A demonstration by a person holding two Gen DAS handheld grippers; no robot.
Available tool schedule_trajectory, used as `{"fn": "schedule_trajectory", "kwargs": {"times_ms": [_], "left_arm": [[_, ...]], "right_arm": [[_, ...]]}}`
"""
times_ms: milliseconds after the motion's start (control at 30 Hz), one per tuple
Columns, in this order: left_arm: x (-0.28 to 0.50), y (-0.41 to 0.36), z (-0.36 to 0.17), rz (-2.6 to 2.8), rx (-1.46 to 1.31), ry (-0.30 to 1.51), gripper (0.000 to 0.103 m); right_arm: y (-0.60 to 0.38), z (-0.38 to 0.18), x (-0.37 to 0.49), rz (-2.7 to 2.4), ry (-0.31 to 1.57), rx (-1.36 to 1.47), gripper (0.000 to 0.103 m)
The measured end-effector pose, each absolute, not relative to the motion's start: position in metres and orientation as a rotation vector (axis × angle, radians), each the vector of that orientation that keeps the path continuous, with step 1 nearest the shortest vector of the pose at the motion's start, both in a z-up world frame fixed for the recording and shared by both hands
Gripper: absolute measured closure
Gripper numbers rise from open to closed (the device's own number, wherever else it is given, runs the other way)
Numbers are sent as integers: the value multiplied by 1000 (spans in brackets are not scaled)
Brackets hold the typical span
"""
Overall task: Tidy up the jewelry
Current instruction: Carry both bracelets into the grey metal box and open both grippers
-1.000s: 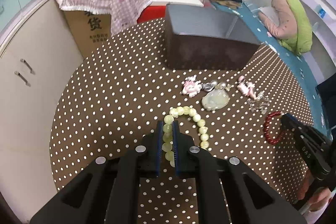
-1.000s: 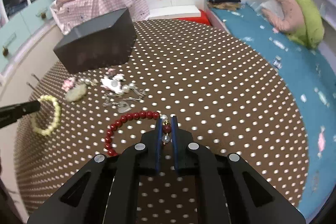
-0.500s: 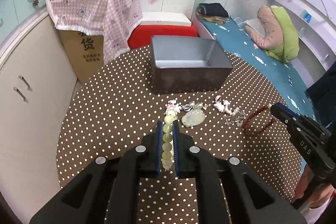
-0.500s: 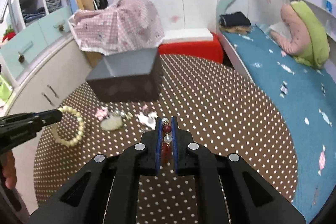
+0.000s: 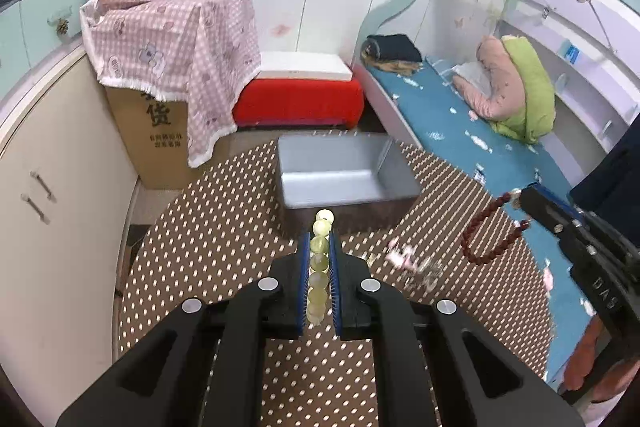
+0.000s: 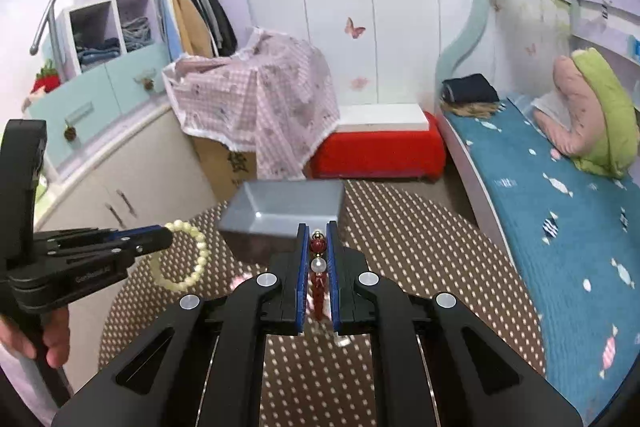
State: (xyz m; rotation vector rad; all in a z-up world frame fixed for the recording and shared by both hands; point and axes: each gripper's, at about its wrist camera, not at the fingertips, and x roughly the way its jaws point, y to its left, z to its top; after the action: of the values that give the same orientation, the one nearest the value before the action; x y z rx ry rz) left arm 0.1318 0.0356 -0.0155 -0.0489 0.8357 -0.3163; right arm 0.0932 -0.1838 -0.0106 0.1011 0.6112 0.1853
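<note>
My left gripper point(image 5: 319, 247) is shut on a pale green bead bracelet point(image 5: 319, 269) and holds it in the air above the table, short of the open grey box point(image 5: 340, 179). In the right wrist view the bracelet point(image 6: 182, 257) hangs as a loop from the left gripper point(image 6: 160, 235). My right gripper point(image 6: 318, 239) is shut on a dark red bead bracelet point(image 6: 319, 267), also lifted, in front of the box point(image 6: 284, 211). In the left wrist view the red bracelet point(image 5: 490, 233) dangles from the right gripper point(image 5: 524, 197).
Several small trinkets point(image 5: 412, 263) lie on the brown polka-dot round table point(image 5: 208, 239). A cardboard box under a pink checked cloth point(image 5: 176, 39) and a red bench point(image 5: 298, 103) stand behind the table. A blue bed point(image 6: 560, 195) runs along the right.
Both grippers have lifted their bracelets off the table and risen; the views have tilted up, and the grey box now sits just beyond each set of fingertips.
</note>
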Motion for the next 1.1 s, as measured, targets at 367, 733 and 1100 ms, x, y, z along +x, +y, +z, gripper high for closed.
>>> {"fn": "schedule_trajectory", "kwargs": {"times_ms": [367,733,1100], "left_arm": [[168,21,27,-337,-33,769,95],[213,5,12,-315,-4,822,95],[252,5,-39,-290,-12,948,95]], "right_arm": [[-173,39,141,219,534,83,94],[-145,19,205,252,594,61,94],[-136,-46,255,304,752,121,94]]}}
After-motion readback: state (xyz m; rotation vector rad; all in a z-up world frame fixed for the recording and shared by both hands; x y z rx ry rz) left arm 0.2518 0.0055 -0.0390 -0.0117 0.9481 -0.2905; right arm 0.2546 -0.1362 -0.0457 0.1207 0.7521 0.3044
